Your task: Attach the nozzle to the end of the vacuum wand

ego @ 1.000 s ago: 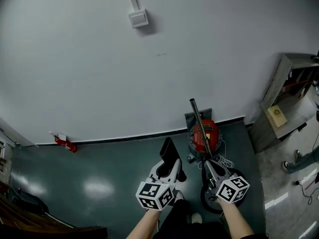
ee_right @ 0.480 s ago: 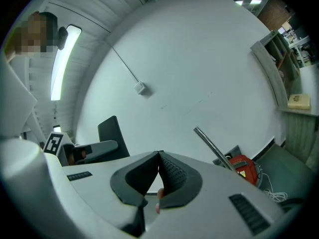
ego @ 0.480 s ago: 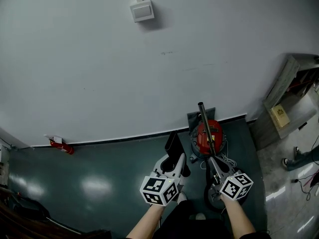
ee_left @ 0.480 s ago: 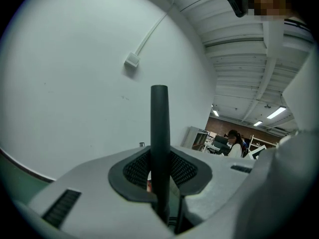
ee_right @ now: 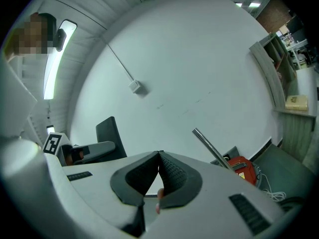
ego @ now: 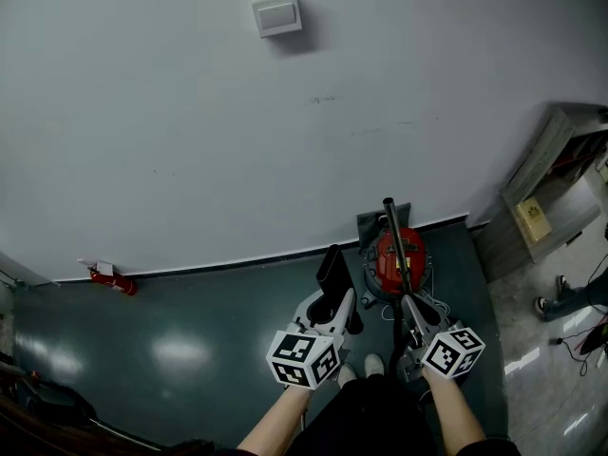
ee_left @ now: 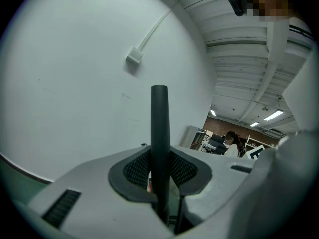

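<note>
My left gripper (ego: 328, 304) is shut on a flat black nozzle (ego: 332, 266), which stands upright between its pads (ee_left: 137, 168) in the left gripper view (ee_left: 159, 123). To its right, the metal vacuum wand (ego: 394, 240) slants up over the red vacuum cleaner (ego: 401, 257) by the wall. My right gripper (ego: 410, 304) sits at the wand's lower end with its jaws shut, tips meeting (ee_right: 159, 156). In the right gripper view the wand (ee_right: 212, 148) rises just past the right finger, and no part of it shows between the pads. Its lower end is hidden.
A white wall with a switch box (ego: 276, 14) is straight ahead. A red fire extinguisher (ego: 112, 280) lies at the wall's foot on the left. A grey shelf unit (ego: 546, 198) stands at the right, with another person's shoe (ego: 551, 304) and cables (ego: 581, 345) nearby.
Both grippers have moved closer to the vacuum and wand. The nozzle stays in the left gripper. The person's shoes now show between the arms.
</note>
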The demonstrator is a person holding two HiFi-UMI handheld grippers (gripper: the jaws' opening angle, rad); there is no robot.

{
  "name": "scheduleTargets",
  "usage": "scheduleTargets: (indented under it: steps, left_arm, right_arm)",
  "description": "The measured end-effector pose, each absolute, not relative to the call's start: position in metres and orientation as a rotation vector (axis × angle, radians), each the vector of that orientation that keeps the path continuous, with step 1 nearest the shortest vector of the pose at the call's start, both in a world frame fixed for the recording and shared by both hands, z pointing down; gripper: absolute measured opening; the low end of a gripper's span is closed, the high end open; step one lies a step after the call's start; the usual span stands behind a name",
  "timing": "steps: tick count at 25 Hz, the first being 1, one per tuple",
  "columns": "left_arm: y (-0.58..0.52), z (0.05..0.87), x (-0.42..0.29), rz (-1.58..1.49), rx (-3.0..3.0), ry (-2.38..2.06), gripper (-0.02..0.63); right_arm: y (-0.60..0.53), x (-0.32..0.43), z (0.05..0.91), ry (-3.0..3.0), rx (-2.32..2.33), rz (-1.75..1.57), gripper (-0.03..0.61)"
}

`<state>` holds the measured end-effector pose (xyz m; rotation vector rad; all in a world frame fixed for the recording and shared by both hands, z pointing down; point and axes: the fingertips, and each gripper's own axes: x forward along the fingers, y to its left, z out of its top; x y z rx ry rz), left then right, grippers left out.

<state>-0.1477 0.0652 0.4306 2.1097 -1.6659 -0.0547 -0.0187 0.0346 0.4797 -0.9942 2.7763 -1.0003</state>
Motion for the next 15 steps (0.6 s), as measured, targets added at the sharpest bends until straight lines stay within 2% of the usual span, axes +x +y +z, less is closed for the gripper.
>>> scheduleTargets:
  steps: [15]
  left_arm:
    - [-0.008, 0.447, -0.171, -0.04, 2.09, -1.66, 0.086]
  right_arm:
    - [-0.044, -0.037, 0.507, 2.783, -1.031, -1.025, 0.017]
